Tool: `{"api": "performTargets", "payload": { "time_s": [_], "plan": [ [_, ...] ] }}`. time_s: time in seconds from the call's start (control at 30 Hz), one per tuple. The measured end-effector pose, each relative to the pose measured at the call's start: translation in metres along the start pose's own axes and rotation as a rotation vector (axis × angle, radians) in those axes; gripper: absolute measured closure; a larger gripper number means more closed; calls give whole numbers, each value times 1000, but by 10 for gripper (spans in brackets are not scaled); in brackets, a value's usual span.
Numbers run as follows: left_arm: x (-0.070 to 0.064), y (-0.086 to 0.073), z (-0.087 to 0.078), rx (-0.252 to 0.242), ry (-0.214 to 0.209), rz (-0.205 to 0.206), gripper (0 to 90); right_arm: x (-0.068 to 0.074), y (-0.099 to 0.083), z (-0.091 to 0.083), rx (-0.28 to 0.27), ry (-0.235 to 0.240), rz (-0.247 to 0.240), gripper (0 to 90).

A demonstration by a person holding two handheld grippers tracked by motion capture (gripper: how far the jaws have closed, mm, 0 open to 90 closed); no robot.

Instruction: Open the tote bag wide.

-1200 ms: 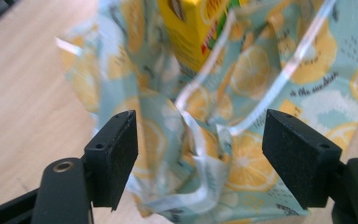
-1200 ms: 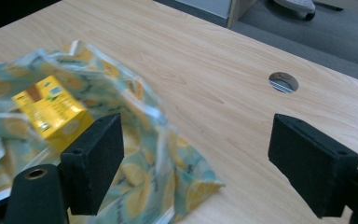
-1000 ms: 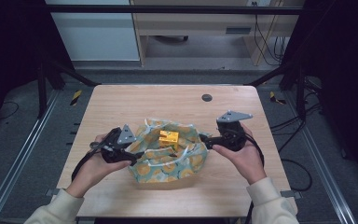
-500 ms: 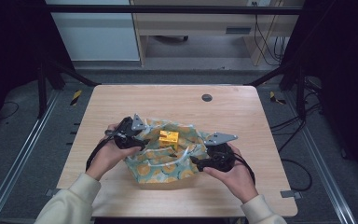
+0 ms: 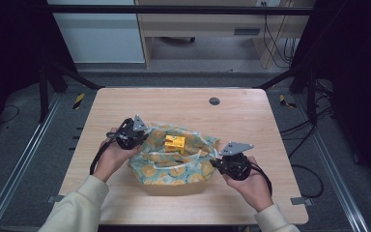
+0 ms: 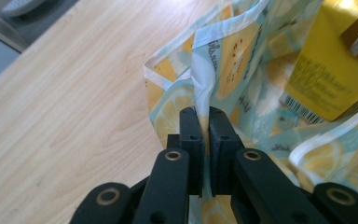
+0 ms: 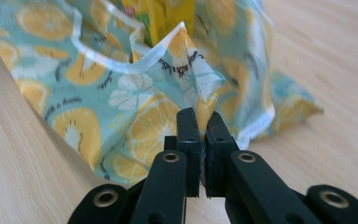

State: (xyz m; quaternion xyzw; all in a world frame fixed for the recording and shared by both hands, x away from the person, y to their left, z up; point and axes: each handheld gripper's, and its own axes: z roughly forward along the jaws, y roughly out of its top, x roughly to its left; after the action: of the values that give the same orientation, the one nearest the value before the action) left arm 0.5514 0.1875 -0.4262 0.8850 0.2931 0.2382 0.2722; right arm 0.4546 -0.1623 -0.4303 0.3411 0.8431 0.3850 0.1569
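Both claws pinch the lemon-print bag [image 5: 174, 162], left gripper [image 5: 136, 137] and right gripper [image 5: 216, 163] on opposite edges around the yellow box [image 5: 174, 143], so gathering those edges together looks next.

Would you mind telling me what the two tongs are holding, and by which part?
Both grip the lemon-print fabric bag: the left tongs pinch a fold of its edge, the right tongs a fold at the opposite side.

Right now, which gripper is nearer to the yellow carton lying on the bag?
Left. The left gripper pinches the bag just beside the yellow carton; the right gripper grips the bag's opposite edge, farther from it.
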Motion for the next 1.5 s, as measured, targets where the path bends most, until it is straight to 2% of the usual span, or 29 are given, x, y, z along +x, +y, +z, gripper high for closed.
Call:
{"api": "performTargets", "payload": {
  "time_s": [0.1, 0.33, 0.43, 0.67, 1.0, 1.5],
  "plan": [
    [0, -5, 8, 18, -3, -3, 871, -4, -12, 3, 11, 10, 17, 888],
    [5, -12, 20, 25, -6, -26, 872, -13, -31, 14, 32, 19, 66, 893],
    [5, -16, 26, 31, -13, -32, 875, -15, -36, 17, 48, 22, 71, 894],
    [5, -24, 35, 32, -24, -48, 881, -16, -41, 21, 82, 21, 74, 897],
    [5, -26, 39, 48, -21, -39, 889, -15, -45, 25, 119, 24, 77, 898],
    [7, -29, 46, 71, -21, -39, 900, -14, -46, 27, 135, 27, 79, 899]
  ]
}}
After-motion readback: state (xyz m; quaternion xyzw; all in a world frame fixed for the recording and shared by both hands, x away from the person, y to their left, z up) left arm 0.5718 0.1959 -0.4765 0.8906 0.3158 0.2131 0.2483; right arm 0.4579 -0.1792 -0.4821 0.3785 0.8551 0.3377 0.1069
